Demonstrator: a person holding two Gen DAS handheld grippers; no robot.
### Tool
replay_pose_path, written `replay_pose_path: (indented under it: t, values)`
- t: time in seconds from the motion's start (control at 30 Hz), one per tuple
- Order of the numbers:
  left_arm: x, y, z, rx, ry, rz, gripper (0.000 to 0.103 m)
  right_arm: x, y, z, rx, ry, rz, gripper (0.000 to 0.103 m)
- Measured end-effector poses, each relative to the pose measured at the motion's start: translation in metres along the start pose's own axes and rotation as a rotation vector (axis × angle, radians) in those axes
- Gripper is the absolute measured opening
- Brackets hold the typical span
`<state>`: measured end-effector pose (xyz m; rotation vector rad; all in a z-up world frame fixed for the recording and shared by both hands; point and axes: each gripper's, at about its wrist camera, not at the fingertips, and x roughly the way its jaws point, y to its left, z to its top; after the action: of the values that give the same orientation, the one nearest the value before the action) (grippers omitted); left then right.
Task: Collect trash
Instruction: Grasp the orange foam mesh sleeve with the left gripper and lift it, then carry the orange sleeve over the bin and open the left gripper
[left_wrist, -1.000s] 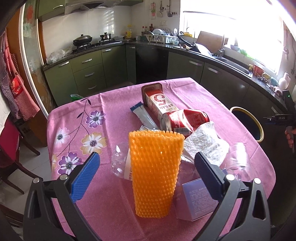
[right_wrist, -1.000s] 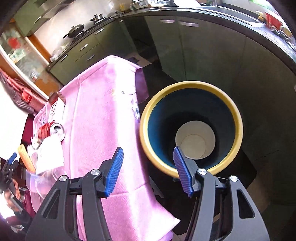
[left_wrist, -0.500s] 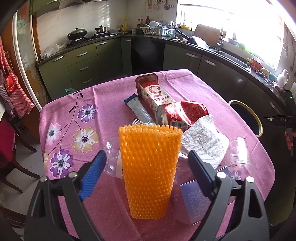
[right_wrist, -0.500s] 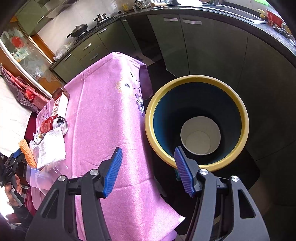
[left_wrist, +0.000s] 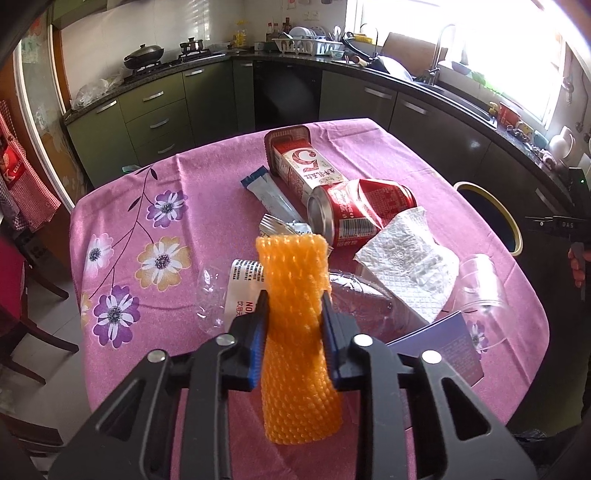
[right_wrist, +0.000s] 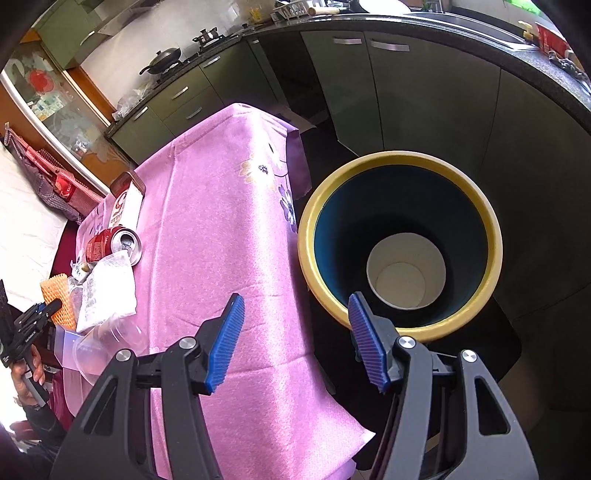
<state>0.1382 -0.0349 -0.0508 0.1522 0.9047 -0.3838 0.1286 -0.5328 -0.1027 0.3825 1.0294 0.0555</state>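
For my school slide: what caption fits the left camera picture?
Left gripper squeezes orange foam net over trash-strewn pink tablecloth.

home kitchen | stove with wok (left_wrist: 144, 55) | sink (left_wrist: 447, 86) | dish rack (left_wrist: 306, 44)

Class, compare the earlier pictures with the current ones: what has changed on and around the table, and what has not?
The left hand-held gripper has just closed its jaws on the orange foam net, squeezing its middle. The right hand-held gripper remains open above the bin; the can and carton lie unmoved.
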Motion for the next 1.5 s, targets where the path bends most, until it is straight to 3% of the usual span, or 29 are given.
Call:
replay_pose_path:
  t: [0.1, 0.37, 0.5, 0.63, 0.97, 1.17, 1.37, 1.4, 1.47, 1.5]
  values:
    - [-0.01, 0.002, 0.0, -0.008, -0.022, -0.008, 0.014, 0.0, 0.001, 0.0, -0.004, -0.001, 0.003, 0.058]
    - [-0.059, -0.012, 0.017, 0.06, -0.112, 0.002, 0.013, -0.006, 0.001, -0.002, -0.008, -0.018, -0.003, 0.059]
    - [-0.078, -0.047, 0.044, 0.151, -0.134, -0.073, 0.013, -0.016, -0.005, -0.005, -0.007, -0.041, -0.035, 0.059]
    - [-0.07, -0.101, 0.076, 0.241, -0.107, -0.177, 0.013, -0.033, -0.016, -0.012, -0.007, -0.088, -0.081, 0.059]
    - [0.006, -0.289, 0.146, 0.451, 0.005, -0.374, 0.014, -0.082, -0.061, -0.04, 0.015, -0.205, -0.154, 0.062]
    - [0.072, -0.384, 0.171, 0.498, 0.038, -0.374, 0.017, -0.101, -0.092, -0.06, 0.042, -0.235, -0.161, 0.062]
    - [0.14, -0.444, 0.179, 0.499, 0.059, -0.315, 0.018, -0.114, -0.119, -0.077, 0.09, -0.252, -0.181, 0.063]
    - [0.149, -0.45, 0.181, 0.492, 0.067, -0.312, 0.02, -0.116, -0.123, -0.079, 0.098, -0.254, -0.184, 0.063]
    - [0.165, -0.459, 0.184, 0.486, 0.072, -0.29, 0.046, -0.121, -0.13, -0.084, 0.111, -0.259, -0.19, 0.063]
    - [0.169, -0.461, 0.184, 0.482, 0.065, -0.279, 0.051, -0.123, -0.13, -0.085, 0.115, -0.261, -0.191, 0.063]
